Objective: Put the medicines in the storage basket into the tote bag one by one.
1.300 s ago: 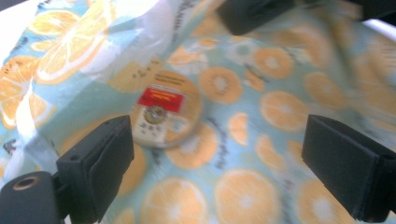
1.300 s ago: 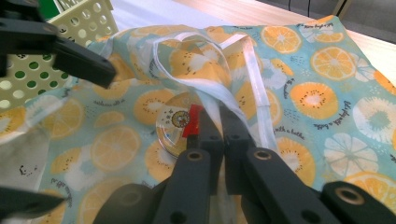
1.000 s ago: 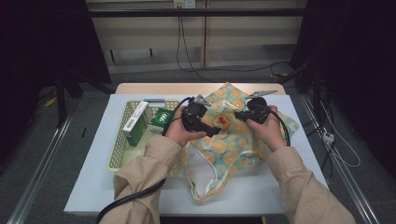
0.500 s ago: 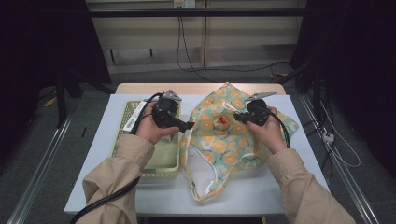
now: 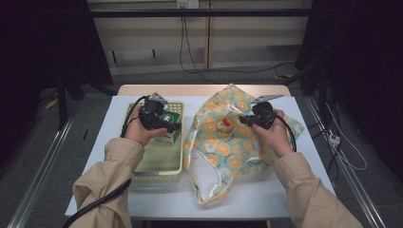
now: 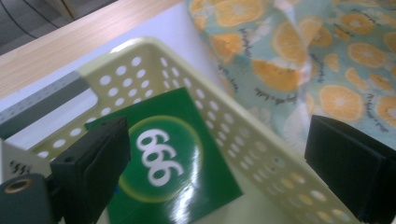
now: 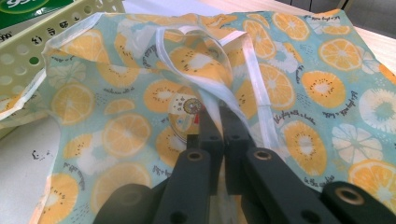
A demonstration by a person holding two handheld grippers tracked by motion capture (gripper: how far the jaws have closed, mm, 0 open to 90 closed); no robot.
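Observation:
An orange-print cloth bag (image 5: 223, 152) lies on the white table, its mouth toward the person. My right gripper (image 5: 243, 119) is shut on the bag's white-trimmed strap (image 7: 243, 60) and holds it lifted. A small round can with a red label (image 5: 224, 124) rests in the bag, just beyond the jaws (image 7: 186, 111). My left gripper (image 5: 172, 125) hovers open over a pale yellow basket (image 5: 142, 176). In the left gripper view (image 6: 217, 140) its jaws stand wide apart above a green box marked 666 (image 6: 163, 168), with nothing between them.
A white box edge (image 6: 9, 163) lies in the basket beside the green box. The bag (image 6: 327, 70) borders the basket's right wall. A wooden strip (image 5: 199, 89) runs along the table's far edge, with cables on the floor behind.
My left gripper has moved left, from the bag to above the basket and the green box. The right gripper has stayed in place, holding the strap.

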